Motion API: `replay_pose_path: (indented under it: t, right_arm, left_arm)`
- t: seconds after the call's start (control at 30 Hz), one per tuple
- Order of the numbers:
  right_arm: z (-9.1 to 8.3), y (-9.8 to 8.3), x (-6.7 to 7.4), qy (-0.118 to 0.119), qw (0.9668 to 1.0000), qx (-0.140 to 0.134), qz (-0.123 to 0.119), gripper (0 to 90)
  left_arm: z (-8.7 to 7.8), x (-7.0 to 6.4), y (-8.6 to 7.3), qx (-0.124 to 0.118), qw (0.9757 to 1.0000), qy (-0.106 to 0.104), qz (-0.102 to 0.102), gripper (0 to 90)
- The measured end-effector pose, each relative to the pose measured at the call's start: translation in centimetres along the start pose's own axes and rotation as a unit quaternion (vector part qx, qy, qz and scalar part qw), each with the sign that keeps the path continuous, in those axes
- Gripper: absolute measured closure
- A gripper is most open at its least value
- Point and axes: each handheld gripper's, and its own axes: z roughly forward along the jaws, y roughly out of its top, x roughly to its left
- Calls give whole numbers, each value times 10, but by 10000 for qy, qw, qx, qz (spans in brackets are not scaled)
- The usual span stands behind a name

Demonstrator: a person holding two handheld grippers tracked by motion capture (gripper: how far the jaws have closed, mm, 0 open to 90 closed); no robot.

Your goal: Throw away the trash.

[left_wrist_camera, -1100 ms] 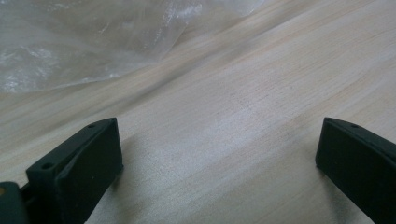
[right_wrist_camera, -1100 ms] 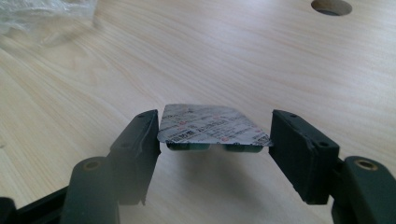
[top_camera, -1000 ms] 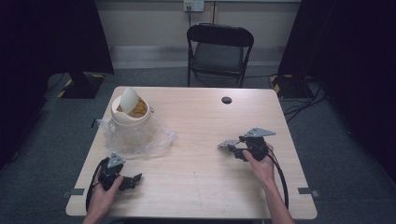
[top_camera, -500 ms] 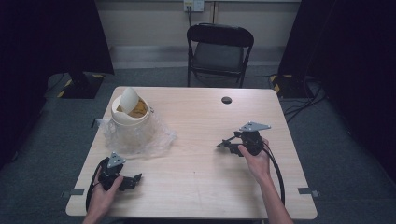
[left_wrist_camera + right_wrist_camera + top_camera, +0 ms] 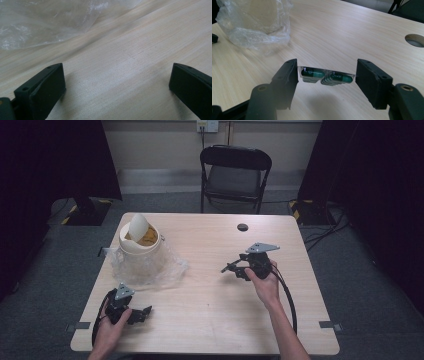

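My right gripper [image 5: 228, 268] is held above the table's right half, jaws pointing left. In the right gripper view it [image 5: 327, 72] is shut on a small stack of blister strips [image 5: 325, 77] with dark green capsules, gripped by the two ends and clear of the tabletop. My left gripper [image 5: 144, 312] rests near the front left corner. Its jaws [image 5: 117, 75] stand wide open over bare wood with nothing between them. A cream tub with a tilted lid [image 5: 139, 241] sits in a crumpled clear plastic bag [image 5: 150, 267] at the left.
The light wooden table [image 5: 210, 320] has a round cable hole [image 5: 242, 227] near its far edge. A black folding chair [image 5: 235, 170] stands behind the table. The plastic bag [image 5: 50, 20] lies just ahead of the left jaws. Cables trail from both grippers.
The right gripper has risen and drifted left, away from the front edge, carrying the blister strips. The left gripper has stayed put.
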Motion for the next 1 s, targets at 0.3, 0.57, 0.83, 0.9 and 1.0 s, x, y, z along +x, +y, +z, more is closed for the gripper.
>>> replay_pose_path:
  t: [0.3,0.57,0.83,0.9,1.0]
  right_arm:
    - [6,24,11,185,9997,-126,-67,346]
    - [14,37,21,394,9989,-237,-2,346]
    - [26,60,36,601,9975,-344,-125,347]
    - [28,63,39,628,9974,-337,-142,347]
    - [35,74,45,717,9965,-393,-196,347]
  left_arm:
    - [0,0,0,4,10000,10,2,0]
    - [0,0,0,3,10000,12,1,0]
    - [0,0,0,1,10000,0,3,0]
    - [0,0,0,0,10000,0,0,0]
    - [0,0,0,4,10000,11,2,0]
